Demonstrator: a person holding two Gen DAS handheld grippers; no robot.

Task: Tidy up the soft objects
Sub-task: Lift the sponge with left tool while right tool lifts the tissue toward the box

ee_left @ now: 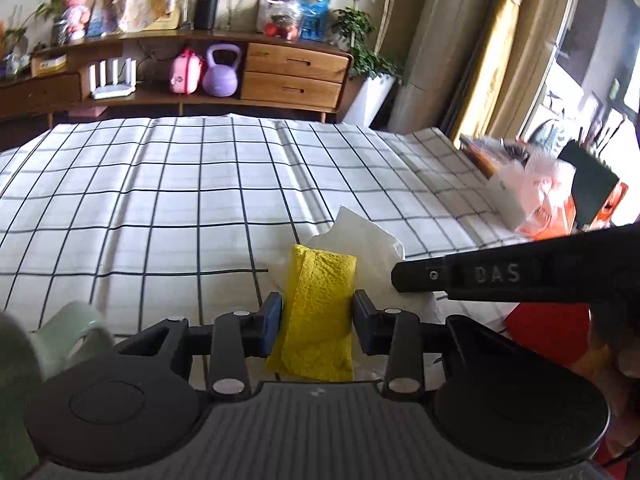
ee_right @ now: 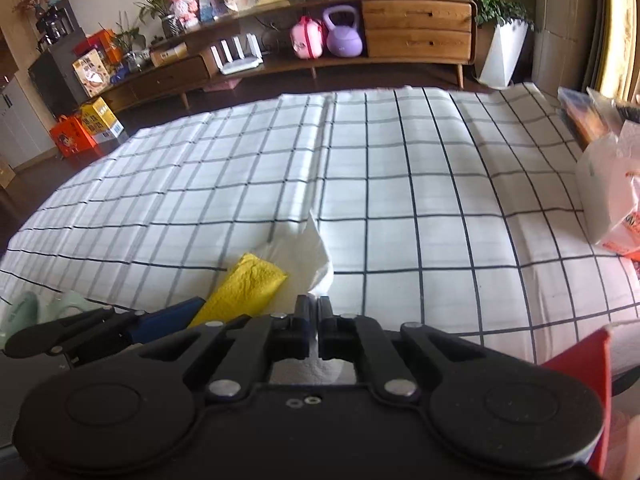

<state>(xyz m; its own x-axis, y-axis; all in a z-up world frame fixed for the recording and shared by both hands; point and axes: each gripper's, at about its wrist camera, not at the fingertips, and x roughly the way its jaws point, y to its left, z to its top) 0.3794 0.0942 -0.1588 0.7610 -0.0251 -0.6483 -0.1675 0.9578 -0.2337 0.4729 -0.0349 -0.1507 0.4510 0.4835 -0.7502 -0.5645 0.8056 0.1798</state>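
A folded yellow cloth (ee_left: 320,276) lies on the checked tablecloth (ee_left: 160,200), partly on top of a white paper tissue (ee_left: 360,236). My left gripper (ee_left: 318,314) has its blue pads against both sides of the yellow cloth, shut on it. My right gripper (ee_right: 314,308) is shut on the near edge of the white tissue (ee_right: 308,256), a strip of which shows between its fingertips. In the right wrist view the yellow cloth (ee_right: 244,284) lies just left of the tissue, with a left fingertip (ee_right: 168,320) beside it. One black finger of the right gripper (ee_left: 480,276) crosses the left wrist view.
A pale green mug (ee_left: 68,332) stands at the near left. A white and orange plastic bag (ee_right: 608,200) and a box sit at the table's right edge. A red object (ee_right: 580,364) is at the near right. A wooden sideboard (ee_right: 416,28) stands beyond the table.
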